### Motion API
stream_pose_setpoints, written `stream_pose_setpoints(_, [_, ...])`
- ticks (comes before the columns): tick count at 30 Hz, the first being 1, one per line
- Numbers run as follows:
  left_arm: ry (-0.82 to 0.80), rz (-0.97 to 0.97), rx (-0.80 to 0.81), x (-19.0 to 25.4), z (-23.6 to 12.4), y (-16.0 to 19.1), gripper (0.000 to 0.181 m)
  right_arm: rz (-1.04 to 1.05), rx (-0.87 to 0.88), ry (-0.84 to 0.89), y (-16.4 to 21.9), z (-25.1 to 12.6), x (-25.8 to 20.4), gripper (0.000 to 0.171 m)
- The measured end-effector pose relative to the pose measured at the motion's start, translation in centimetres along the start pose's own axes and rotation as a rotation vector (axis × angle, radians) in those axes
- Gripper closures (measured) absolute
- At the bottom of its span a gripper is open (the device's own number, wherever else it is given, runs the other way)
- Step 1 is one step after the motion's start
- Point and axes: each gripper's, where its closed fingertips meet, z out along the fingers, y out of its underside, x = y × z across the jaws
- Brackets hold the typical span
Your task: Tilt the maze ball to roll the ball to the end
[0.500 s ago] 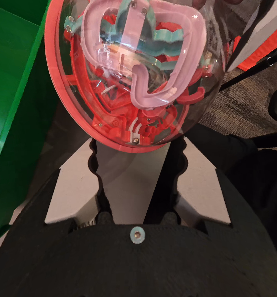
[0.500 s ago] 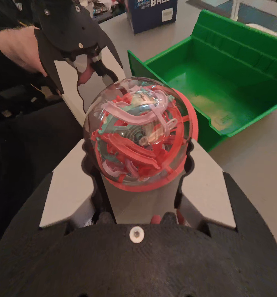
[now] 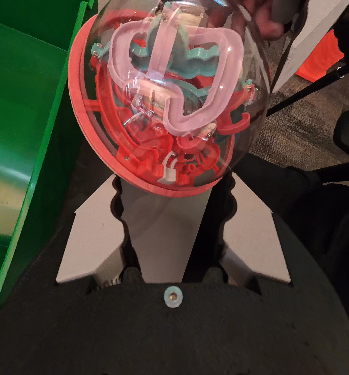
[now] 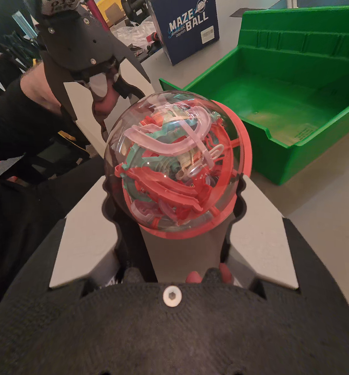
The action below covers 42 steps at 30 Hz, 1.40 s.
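The maze ball (image 3: 169,101) is a clear sphere with a coral rim and pink, teal and red tracks inside. It is held in the air between both grippers. My left gripper (image 3: 173,180) has its fingertips against the ball's lower rim, jaws wide apart around it. In the right wrist view the maze ball (image 4: 175,166) sits between the fingers of my right gripper (image 4: 173,188), which clasp its sides. The left gripper (image 4: 125,117) reaches the ball from the far left. I cannot pick out the small steel ball inside.
A green bin (image 4: 291,172) stands on the grey table (image 4: 321,213) to the right; it fills the left edge of the left wrist view (image 3: 17,121). A dark blue box (image 4: 187,30) stands behind. A person's black sleeve (image 4: 17,132) is at left. Carpet (image 3: 301,132) lies below.
Both grippers and the ball have tilted together. The right view now looks higher, showing more of the blue box. The green bin has shifted right in the left view.
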Motion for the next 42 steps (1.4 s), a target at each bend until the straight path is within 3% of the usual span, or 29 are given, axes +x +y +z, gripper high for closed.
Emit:
stream_pose_setpoints(11, [0.136,-0.077,0.033,0.2,0.2,0.0,0.083,0.101,-0.065,0.011,-0.3,0.1,0.1,0.050])
stream_pose_setpoints(25, [0.233,-0.020,0.096,0.4,0.2,0.9,0.084,0.140,-0.056,0.003,-0.4,0.1,0.3,0.051])
stream_pose_setpoints(42, [0.211,0.046,0.230,0.1,1.9,1.1,0.073,0.286,-0.009,-0.071,0.3,0.1,0.6,0.051])
